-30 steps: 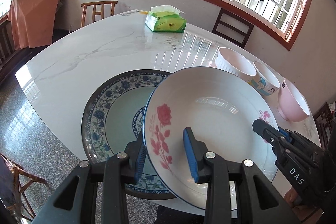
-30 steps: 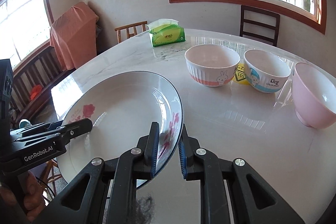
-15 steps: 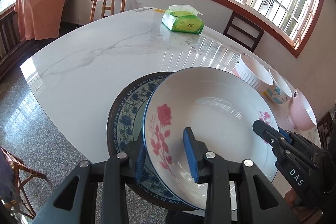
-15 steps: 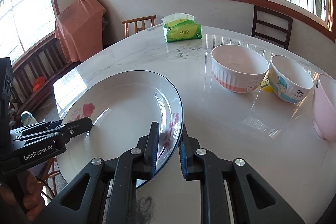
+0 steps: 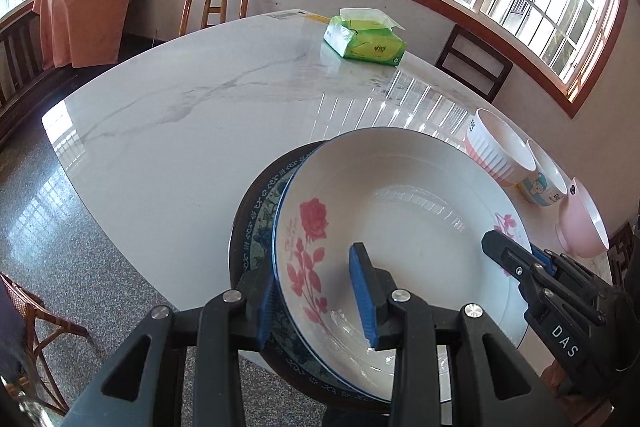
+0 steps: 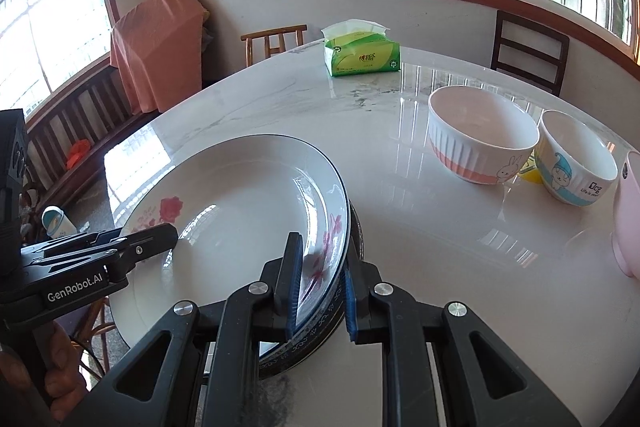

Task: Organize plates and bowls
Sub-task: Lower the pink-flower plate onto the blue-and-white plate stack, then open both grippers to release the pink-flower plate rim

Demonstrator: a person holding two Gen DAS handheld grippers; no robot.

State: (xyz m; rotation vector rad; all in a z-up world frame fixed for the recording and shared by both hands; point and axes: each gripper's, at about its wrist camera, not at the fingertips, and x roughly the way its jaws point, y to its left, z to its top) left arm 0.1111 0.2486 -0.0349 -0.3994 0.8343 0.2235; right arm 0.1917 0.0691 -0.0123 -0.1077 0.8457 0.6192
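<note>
A white plate with red roses (image 5: 400, 219) lies on top of a blue-patterned plate (image 5: 256, 223) at the near table edge. My left gripper (image 5: 316, 301) straddles the rose plate's left rim, with its jaws apart and a gap on both sides. My right gripper (image 6: 320, 287) straddles the right rim (image 6: 336, 211) of both plates, jaws slightly parted. Three bowls stand to the right: a white and orange ribbed bowl (image 6: 480, 135), a blue cartoon bowl (image 6: 576, 159) and a pink bowl (image 6: 628, 215).
A green tissue pack (image 5: 366, 41) sits at the far side of the white marble table (image 5: 192, 115). Wooden chairs (image 5: 216, 7) stand around it. The floor drops off left of the table edge.
The rose plate has moved left and down onto the blue-patterned plate and now covers most of it. Both grippers' jaws have opened wider around its rim.
</note>
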